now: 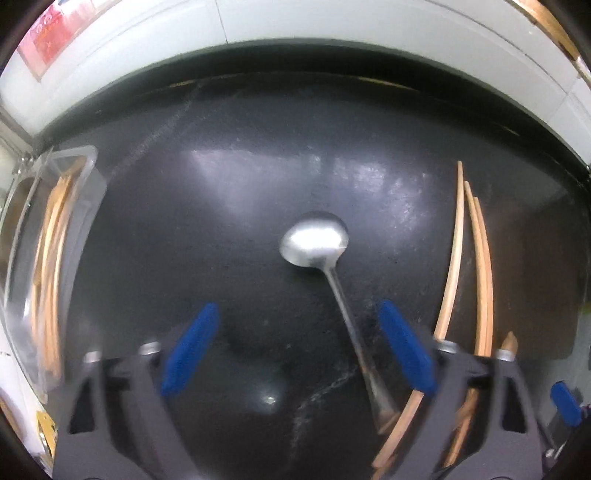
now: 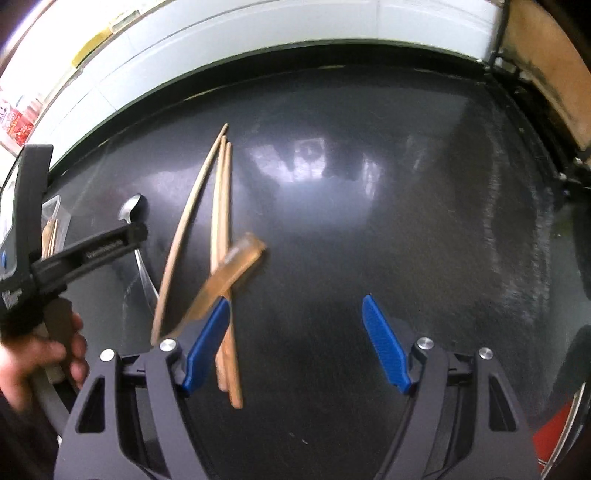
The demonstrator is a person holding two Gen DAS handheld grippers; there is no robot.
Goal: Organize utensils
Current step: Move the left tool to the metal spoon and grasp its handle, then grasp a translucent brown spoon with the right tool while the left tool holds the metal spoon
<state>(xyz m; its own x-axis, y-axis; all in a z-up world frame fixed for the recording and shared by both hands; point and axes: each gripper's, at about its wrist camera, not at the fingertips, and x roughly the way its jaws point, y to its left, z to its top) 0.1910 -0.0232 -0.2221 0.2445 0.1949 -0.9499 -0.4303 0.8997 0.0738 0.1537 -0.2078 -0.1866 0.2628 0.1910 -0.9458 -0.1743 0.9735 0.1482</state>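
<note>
A metal spoon (image 1: pixel 317 243) lies on the black counter, its handle running back between the blue pads of my left gripper (image 1: pixel 295 347), which is open above it. The spoon also shows in the right wrist view (image 2: pixel 131 212). Three wooden chopsticks (image 2: pixel 221 221) lie side by side, right of the spoon (image 1: pixel 476 258). A short amber piece (image 2: pixel 229 273) lies across them, blurred. My right gripper (image 2: pixel 295 343) is open and empty; its left pad (image 2: pixel 208 343) is over the chopsticks' near ends. A clear container (image 1: pixel 55 236) at the left holds several chopsticks.
The black counter (image 2: pixel 406 240) is bounded by a white tiled wall (image 1: pixel 332 22) behind. The left gripper's body and the hand holding it (image 2: pixel 44 295) fill the left of the right wrist view. A red object (image 2: pixel 554 428) sits at the lower right.
</note>
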